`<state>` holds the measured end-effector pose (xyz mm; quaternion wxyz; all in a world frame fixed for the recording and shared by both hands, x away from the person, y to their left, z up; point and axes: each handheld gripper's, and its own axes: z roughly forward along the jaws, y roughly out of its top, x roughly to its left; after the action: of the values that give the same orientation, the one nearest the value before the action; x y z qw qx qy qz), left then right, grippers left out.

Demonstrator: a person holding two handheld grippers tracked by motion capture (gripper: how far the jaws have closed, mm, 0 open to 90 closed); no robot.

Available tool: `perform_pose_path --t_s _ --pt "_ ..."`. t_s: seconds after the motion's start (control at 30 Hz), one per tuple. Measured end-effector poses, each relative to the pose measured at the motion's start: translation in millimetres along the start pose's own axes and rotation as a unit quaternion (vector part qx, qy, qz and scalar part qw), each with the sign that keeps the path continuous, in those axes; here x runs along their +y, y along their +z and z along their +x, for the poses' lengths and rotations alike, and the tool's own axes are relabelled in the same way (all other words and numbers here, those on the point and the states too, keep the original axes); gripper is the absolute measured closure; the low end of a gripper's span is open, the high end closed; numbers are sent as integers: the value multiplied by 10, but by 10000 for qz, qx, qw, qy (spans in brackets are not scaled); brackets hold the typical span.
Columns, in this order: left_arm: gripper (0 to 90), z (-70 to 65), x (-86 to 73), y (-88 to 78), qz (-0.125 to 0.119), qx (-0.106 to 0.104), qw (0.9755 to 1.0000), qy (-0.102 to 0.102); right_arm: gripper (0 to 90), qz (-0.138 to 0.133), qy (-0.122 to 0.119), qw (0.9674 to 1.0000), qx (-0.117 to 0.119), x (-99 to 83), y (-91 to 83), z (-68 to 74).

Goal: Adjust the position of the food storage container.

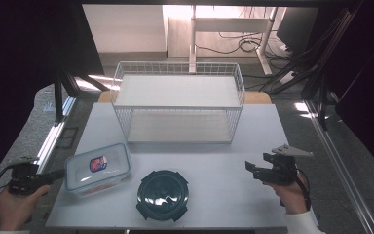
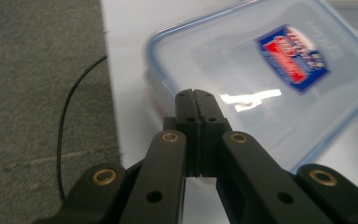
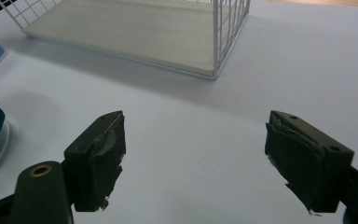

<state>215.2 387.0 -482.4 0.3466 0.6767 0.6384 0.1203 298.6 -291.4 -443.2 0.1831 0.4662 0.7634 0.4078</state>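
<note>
A clear rectangular food box (image 1: pixel 99 168) with a blue-rimmed lid and a red-and-blue label lies at the table's front left. My left gripper (image 1: pixel 58 174) is shut, its tips just at the box's left edge; in the left gripper view the pressed-together jaws (image 2: pixel 196 95) point at the box lid (image 2: pixel 270 79). A round dark-green lidded container (image 1: pixel 162 194) sits at the front middle. My right gripper (image 1: pixel 250 168) is held at the front right, open, with nothing between its fingers (image 3: pixel 98 156).
A white wire two-tier rack (image 1: pixel 177 102) stands across the back of the white table (image 1: pixel 224 161); its lower shelf (image 3: pixel 121 32) lies ahead of the right gripper. A cable (image 2: pixel 67 116) trails over the grey floor left of the table edge.
</note>
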Motion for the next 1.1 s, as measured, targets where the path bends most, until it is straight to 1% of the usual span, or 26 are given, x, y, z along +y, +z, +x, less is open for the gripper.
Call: perform_pose_path --t_s 0.03,0.07,0.13,0.17,0.2,0.27,0.37,0.4,0.5,0.77,0.87,0.93,1.03,1.1 --pt "900 29 -7 0 3 63 10000 -29 202 -2 -3 10000 -3 1 0 -1" --pt "900 57 -14 1 1 79 9999 -69 202 -3 -6 10000 -7 2 -1 -1" --pt "900 102 -27 21 73 113 9998 -116 202 -1 -6 10000 -19 2 -3 -3" --pt "900 123 -36 46 126 155 9997 -103 201 -2 -1 10000 -23 3 -3 -5" --pt "900 129 -41 61 163 153 9997 -128 202 -2 7 10000 -28 2 -3 -7" --pt "900 139 -49 106 229 126 9996 -112 202 6 5 10000 -37 1 -2 -10" --pt "900 116 -39 152 282 121 9995 -46 202 14 3 10000 -43 0 -3 -14" --pt "900 100 -29 157 272 172 9995 -58 202 14 8 10000 -44 0 -4 -16" --pt "900 103 -16 146 232 94 9996 -114 202 13 16 10000 -58 1 -8 -28" --pt "900 111 -49 169 367 108 9992 -95 202 12 12 10000 -60 4 -8 -19" --pt "900 107 -56 237 499 120 9987 -47 202 4 4 10000 -53 10 -10 -21" --pt "900 89 -50 269 537 139 9985 -5 202 -15 8 10000 -68 14 -19 -33" --pt "900 40 -24 315 559 70 9984 32 202 -25 41 9999 -91 13 -32 -54" --pt "900 -9 6 353 587 48 9982 102 202 -29 41 9999 -100 12 -35 -63"
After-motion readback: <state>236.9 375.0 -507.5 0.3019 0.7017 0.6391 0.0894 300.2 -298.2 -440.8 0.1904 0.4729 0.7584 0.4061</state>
